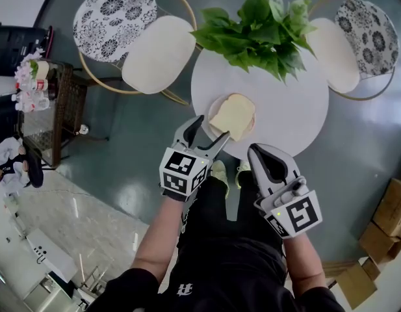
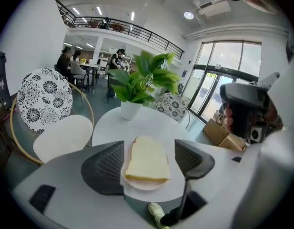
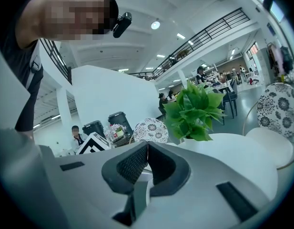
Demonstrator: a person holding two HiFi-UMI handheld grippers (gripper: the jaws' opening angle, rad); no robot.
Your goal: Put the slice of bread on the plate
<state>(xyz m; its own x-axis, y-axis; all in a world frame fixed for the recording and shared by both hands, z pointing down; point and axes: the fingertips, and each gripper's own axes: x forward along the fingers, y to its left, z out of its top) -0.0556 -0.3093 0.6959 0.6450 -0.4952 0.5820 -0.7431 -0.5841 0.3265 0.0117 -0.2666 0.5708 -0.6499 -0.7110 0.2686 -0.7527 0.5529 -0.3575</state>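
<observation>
Bread [image 2: 146, 159] — pale, squarish (round plate [image 2: 145, 185])

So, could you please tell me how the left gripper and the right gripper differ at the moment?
The left gripper has its jaws wide apart; the right gripper has them shut together. The left gripper frames the bread slice lying on the plate; the right gripper has nothing between its jaws. Both hold nothing.

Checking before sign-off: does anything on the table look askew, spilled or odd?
Nothing spilled or damaged. The pale square bread slice lies flat on the small round pink plate, which sits close to the near edge of the round white table.
</observation>
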